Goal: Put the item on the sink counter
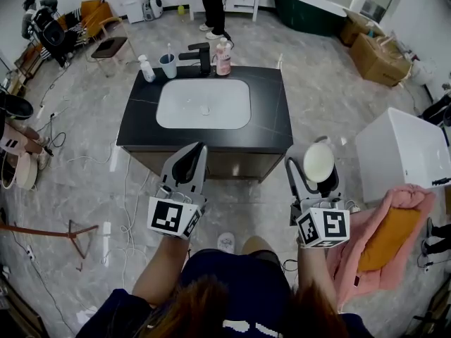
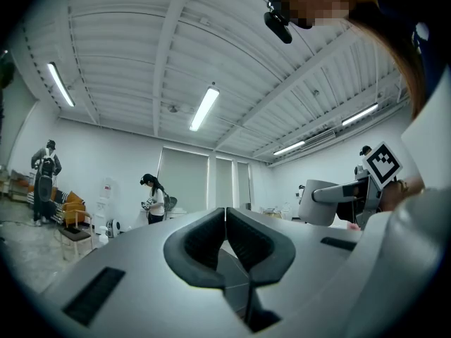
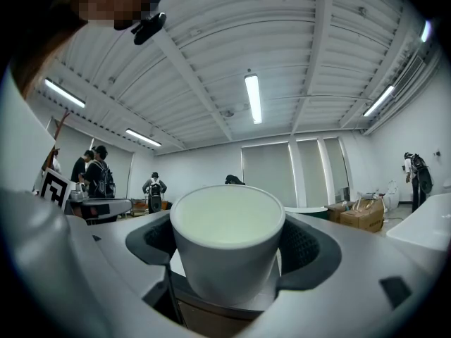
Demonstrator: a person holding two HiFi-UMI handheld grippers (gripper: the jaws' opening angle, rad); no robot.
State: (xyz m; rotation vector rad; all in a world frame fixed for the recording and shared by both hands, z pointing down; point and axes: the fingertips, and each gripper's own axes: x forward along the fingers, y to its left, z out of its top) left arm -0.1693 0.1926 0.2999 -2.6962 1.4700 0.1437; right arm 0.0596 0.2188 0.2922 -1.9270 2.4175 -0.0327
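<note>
Cup [image 1: 318,162], white, one in number, is held upright with its mouth upward between the jaws of the right gripper [image 1: 315,169]. The right gripper view confirms this: the dark pads are pressed against opposite sides of the cup [image 3: 227,241], so the right gripper [image 3: 227,259] is clamped on it. The cup is carried in the air, short of the sink counter [image 1: 271,115] and not yet over it.

The left gripper [image 1: 192,159] is noted with its jaws brought together and nothing between them, as is also seen in the left gripper view [image 2: 225,220].

Relation governing the placement: the counter lies ahead of the cup, lower, and slightly to the left. Its right front corner is the part nearest the loaded right gripper. A bare dark strip is observed to the right of the white basin [image 1: 203,104]. This is judged the most direct landing area.

Count on the counter, all along the far edge:
- one white pump bottle [image 1: 146,69]
- one tumbler [image 1: 168,65]
- one black tap [image 1: 201,56]
- one pinkish bottle [image 1: 223,56]

One basin is recorded and two grippers, of which one is loaded.
</note>
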